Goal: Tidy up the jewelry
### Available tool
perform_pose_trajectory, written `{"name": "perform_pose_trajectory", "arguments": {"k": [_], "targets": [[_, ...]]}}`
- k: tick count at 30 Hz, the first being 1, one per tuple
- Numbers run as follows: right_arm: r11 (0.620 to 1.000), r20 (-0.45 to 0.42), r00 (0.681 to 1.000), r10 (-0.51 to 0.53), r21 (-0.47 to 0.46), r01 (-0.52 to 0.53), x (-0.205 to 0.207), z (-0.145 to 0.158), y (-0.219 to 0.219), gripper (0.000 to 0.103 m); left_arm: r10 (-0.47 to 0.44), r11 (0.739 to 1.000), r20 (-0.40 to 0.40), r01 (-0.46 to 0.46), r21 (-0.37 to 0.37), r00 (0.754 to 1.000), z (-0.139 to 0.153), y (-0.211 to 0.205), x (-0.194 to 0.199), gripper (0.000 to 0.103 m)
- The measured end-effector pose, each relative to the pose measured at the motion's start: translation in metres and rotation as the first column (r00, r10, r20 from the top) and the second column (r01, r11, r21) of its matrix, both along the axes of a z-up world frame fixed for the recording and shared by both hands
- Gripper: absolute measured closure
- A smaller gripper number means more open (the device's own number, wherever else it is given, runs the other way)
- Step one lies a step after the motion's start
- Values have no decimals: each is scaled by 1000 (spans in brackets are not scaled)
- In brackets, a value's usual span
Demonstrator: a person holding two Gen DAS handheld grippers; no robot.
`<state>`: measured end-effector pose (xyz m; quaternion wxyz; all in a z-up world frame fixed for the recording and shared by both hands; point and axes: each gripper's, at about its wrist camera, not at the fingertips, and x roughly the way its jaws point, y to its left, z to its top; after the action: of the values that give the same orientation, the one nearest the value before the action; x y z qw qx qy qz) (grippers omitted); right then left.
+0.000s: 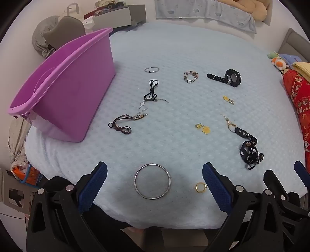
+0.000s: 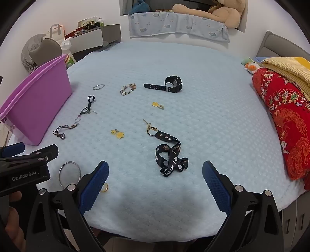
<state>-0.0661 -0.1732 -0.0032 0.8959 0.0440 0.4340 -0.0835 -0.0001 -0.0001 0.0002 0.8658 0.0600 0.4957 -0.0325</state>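
Jewelry lies spread on a pale blue blanket [image 1: 174, 48]. My left gripper [image 1: 155, 184] is open and empty, with a large silver bangle [image 1: 152, 181] and a gold ring [image 1: 200, 187] between its fingers. A purple bin [image 1: 64, 93] stands at the left. Further off lie a thin silver bangle [image 1: 151, 69], a beaded bracelet [image 1: 191, 76], a black watch [image 1: 230, 77], cord necklaces [image 1: 153, 91], yellow flower earrings [image 1: 203, 128] and a black lanyard [image 1: 249, 151]. My right gripper [image 2: 155, 182] is open and empty, just short of the lanyard [image 2: 170, 155].
A red patterned quilt [image 2: 286, 120] and plush toys [image 2: 251, 66] lie along the right side. A teddy bear [image 2: 222, 11] and blue cloth sit at the back. The bed's near edge runs just under both grippers.
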Motion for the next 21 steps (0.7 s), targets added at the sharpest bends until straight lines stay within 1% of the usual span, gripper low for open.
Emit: {"name": "perform_pose_trajectory", "arguments": {"k": [6,11,12,15,16,21], "targets": [[1000,-4,1000,3,3,-3,0,0,0,10,-4,1000,-9,4,-7,1000,-1,5,7,6],[1000,-14,1000,10,3,-10,3,-4,3,10,2,1000,-1,-2,-12,1000,1,9,4,6],[1000,-6,1000,10,5,-10,3,3,9,10,2,1000,-2,-2,-9,1000,0,7,4,6],[1000,-11,1000,13,7,-13,3,1,10,10,9,1000,0,-9,-11,1000,-1,7,0,6],[1000,-7,1000,19,11,-19,0,-4,6,10,10,1000,-1,-10,-13,1000,-2,7,0,6],[1000,-9,1000,25,12,-25,-1,-6,6,10,12,1000,2,-12,-14,1000,-1,7,0,6]]}}
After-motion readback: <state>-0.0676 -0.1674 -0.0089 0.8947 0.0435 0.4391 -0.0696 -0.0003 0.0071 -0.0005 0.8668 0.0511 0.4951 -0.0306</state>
